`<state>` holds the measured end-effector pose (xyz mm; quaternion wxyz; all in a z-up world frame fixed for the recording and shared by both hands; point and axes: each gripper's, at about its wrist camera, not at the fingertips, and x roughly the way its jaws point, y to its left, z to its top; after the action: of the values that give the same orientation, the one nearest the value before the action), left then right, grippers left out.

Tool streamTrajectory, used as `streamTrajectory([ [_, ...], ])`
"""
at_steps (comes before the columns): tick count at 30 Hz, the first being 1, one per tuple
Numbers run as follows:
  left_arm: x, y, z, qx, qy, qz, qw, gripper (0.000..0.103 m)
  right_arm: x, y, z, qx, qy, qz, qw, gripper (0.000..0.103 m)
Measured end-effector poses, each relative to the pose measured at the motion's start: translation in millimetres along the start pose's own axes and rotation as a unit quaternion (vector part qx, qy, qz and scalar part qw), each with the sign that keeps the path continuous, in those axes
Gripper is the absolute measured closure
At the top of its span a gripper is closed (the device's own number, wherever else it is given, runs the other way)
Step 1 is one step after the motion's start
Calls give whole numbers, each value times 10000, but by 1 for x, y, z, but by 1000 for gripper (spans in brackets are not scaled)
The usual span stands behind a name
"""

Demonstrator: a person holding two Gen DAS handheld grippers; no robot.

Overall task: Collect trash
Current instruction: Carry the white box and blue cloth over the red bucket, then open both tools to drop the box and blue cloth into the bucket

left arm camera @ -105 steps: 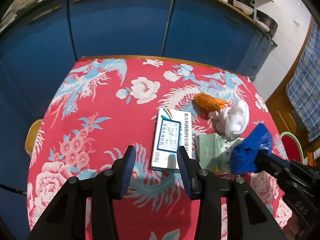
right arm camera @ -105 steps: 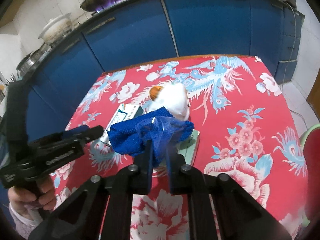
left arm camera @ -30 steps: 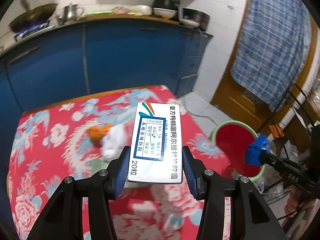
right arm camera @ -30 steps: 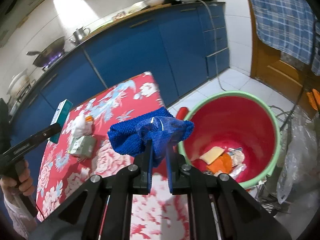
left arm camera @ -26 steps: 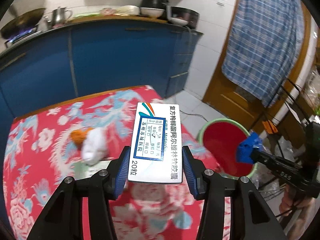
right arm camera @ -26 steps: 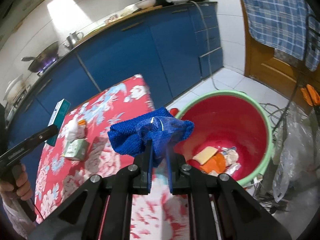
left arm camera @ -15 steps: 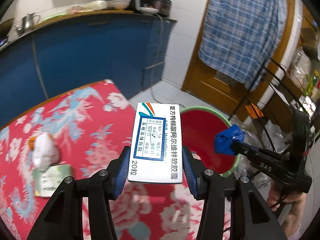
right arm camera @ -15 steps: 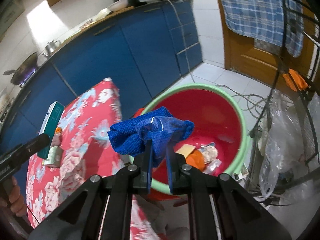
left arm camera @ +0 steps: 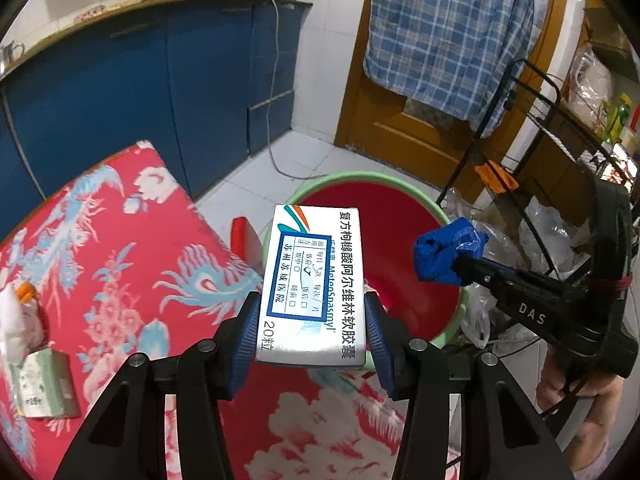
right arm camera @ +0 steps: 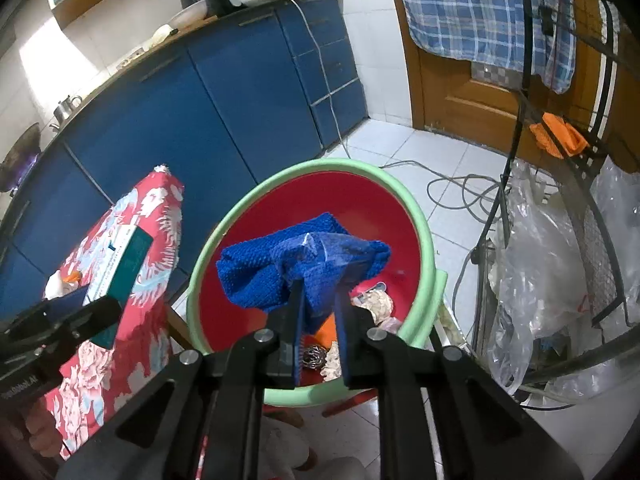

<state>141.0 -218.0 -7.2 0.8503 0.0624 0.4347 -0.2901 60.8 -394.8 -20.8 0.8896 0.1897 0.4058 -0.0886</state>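
Observation:
My left gripper [left arm camera: 312, 304] is shut on a white and blue medicine box [left arm camera: 316, 276], held over the table's corner in front of a red bucket [left arm camera: 404, 292] with a green rim. In the right wrist view my right gripper [right arm camera: 318, 292] hangs above the bucket [right arm camera: 424, 232] with a blue knitted cloth [right arm camera: 272, 272] between its fingers. Its jaws are opening, and the cloth still fills the gap. The left wrist view shows the cloth [left arm camera: 448, 254] at the right gripper's tip over the bucket's right side. Several scraps [right arm camera: 376, 304] lie in the bucket.
The table with the red flowered cloth [left arm camera: 100, 240] carries a green tissue pack [left arm camera: 44, 384], a white wad [left arm camera: 12, 328] and an orange peel [left arm camera: 26, 292]. A black wire rack [right arm camera: 560, 200] with plastic bags [right arm camera: 540, 260] stands right of the bucket. Blue cabinets [right arm camera: 240, 100] run behind.
Both grippers have swung from over the table toward the bucket and sunk. The right gripper's fingers stand a little wider apart around the blue cloth than before.

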Motion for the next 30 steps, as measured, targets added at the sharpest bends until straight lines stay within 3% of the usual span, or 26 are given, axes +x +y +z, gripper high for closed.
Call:
streamTrajectory([
  [4,15,-4,3,-17,109,-13,9999,52,6,-7,1,5,96,18,10000,83],
  [8,26,-7,6,-1,196,-46,9998,51,7,-11,2,-90,55,-32,9999,69],
  [11,31,-11,7,47,219,-75,9997,51,4,-13,3,-93,-17,7,10000,64],
  [20,40,-27,12,279,236,-119,9993,50,-4,-27,3,159,-117,-53,9998,63],
  [24,41,-33,12,402,178,-56,9990,39,-5,-31,2,227,-111,-98,9996,63],
  [30,37,-35,12,429,120,-88,9990,37,-9,-33,1,240,-131,-107,9996,63],
])
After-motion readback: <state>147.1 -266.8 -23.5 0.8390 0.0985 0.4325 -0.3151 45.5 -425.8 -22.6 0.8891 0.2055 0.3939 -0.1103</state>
